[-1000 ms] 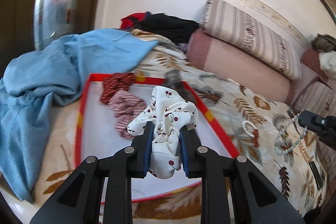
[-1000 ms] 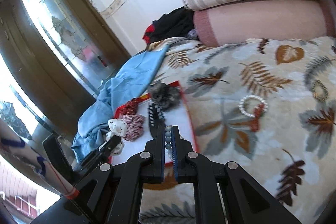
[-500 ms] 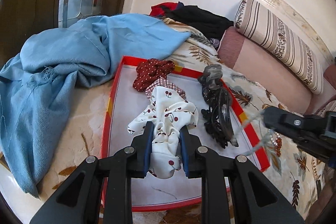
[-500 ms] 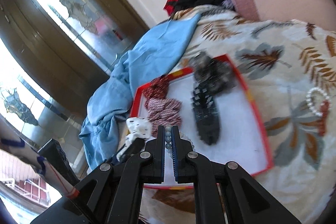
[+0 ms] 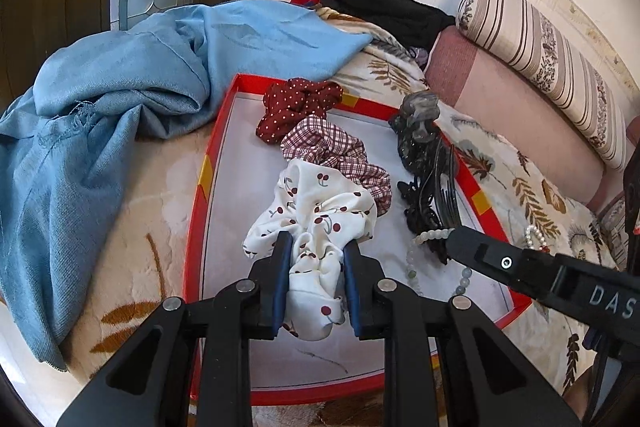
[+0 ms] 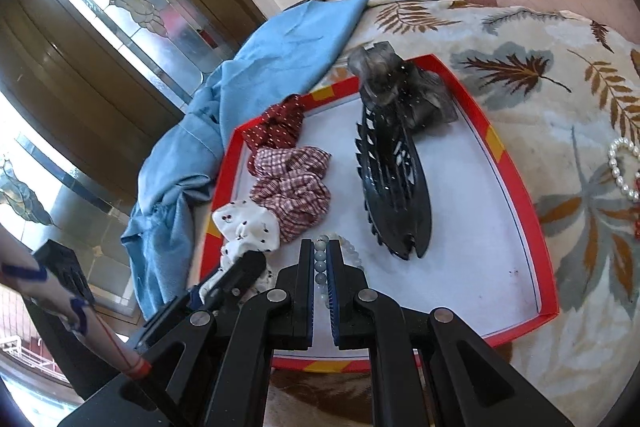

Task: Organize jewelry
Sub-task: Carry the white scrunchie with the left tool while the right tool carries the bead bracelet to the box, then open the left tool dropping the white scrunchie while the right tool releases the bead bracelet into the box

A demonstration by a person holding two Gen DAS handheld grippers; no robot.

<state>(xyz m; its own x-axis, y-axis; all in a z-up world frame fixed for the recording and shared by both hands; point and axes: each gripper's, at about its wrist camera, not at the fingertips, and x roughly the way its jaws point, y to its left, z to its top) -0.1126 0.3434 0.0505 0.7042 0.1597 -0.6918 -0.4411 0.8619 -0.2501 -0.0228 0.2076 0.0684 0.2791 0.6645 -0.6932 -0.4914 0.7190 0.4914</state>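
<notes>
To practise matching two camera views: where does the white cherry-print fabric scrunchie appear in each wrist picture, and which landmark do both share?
Left wrist view: the white cherry-print fabric scrunchie sits low centre, clamped in the left gripper.
Right wrist view: the scrunchie sits lower left, at the tray's near-left edge.
Shared landmark: the red-rimmed white tray.

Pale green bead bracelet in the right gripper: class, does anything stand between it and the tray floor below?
Nothing visible does. The pale green bead bracelet, pinched in the right gripper, hangs over bare white floor of the red-rimmed tray, between the cherry-print scrunchie and black claw clip.
</notes>
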